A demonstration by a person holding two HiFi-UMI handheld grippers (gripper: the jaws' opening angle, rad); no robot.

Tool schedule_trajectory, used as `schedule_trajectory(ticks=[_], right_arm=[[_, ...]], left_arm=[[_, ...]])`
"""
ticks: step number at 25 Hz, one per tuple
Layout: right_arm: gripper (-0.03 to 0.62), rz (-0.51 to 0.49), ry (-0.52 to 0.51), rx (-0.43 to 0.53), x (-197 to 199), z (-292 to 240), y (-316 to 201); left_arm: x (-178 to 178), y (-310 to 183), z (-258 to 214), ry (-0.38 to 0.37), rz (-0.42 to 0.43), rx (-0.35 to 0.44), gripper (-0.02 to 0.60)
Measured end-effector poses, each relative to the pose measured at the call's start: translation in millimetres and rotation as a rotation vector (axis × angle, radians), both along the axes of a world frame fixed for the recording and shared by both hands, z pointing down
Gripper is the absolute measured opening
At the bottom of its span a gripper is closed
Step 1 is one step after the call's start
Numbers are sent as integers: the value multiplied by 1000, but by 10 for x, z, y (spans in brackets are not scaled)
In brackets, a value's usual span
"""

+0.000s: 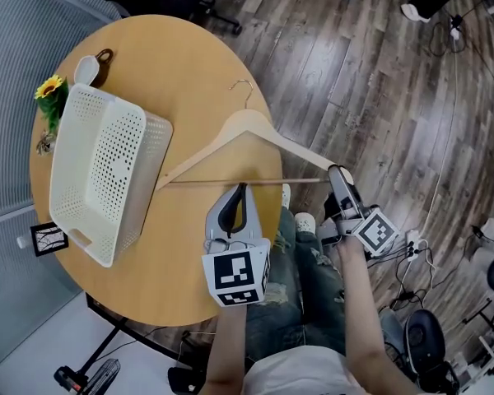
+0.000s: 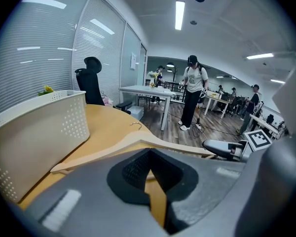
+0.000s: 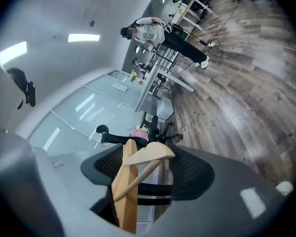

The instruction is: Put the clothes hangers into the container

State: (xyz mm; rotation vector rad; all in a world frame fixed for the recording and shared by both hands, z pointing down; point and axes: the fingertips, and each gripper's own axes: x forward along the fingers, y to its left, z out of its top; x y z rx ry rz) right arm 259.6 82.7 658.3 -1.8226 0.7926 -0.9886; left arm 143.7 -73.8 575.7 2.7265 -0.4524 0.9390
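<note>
The white perforated basket (image 1: pixel 152 148) stood at the left of the round wooden table (image 1: pixel 189 64). Its long side ran from near to far, and its open top was free to receive things. Just right of it lay the one wooden clothes hanger (image 1: pixel 249 127), flat on the table and outside the basket. The hook pointed to the far side. The hanger's left tip was just beside the basket's right wall, and its right tip stuck out past the table's right edge.

The hanger's long axis ran left to right, crosswise to the basket's length, so it pointed at the basket's wall rather than lying along its opening.

The left gripper (image 1: pixel 242 191) sat at the near side of the hanger's middle and pointed at the cross bar. Its jaws were drawn together at the tips with nothing between them, and the bar lay just beyond them.

The right gripper (image 1: pixel 338 176) was clamped on the hanger's right end, off the table. Its own view showed the shoulder and bar end pinched between the jaws.

The left gripper was nearer the basket, but only the right one held the hanger. Judging from this, the hanger would have to be lifted, carried left and swung round to lie along the basket's length, with the held end the farthest from it.
</note>
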Motion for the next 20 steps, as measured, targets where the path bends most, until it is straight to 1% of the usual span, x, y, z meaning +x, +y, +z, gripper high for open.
schedule_trajectory(ticks=[3, 7, 10, 14, 17, 20], right_arm=[[310, -2, -10, 74, -5, -42, -109], [292, 2, -14, 119, 6, -56, -208], [256, -9, -30, 148, -11, -45, -275], [169, -22, -49, 183, -37, -34, -308], [152, -19, -63, 205, -35, -29, -320], [138, -37, -69, 227, -47, -18, -359]], left_arm=[[11, 2, 16, -1, 3, -5, 0], [13, -6, 42, -6, 0, -13, 0], [14, -20, 63, -8, -1, -17, 0], [8, -19, 95, -8, -4, -23, 0], [5, -6, 110, -9, -3, -28, 0], [2, 2, 121, -10, -1, -32, 0]])
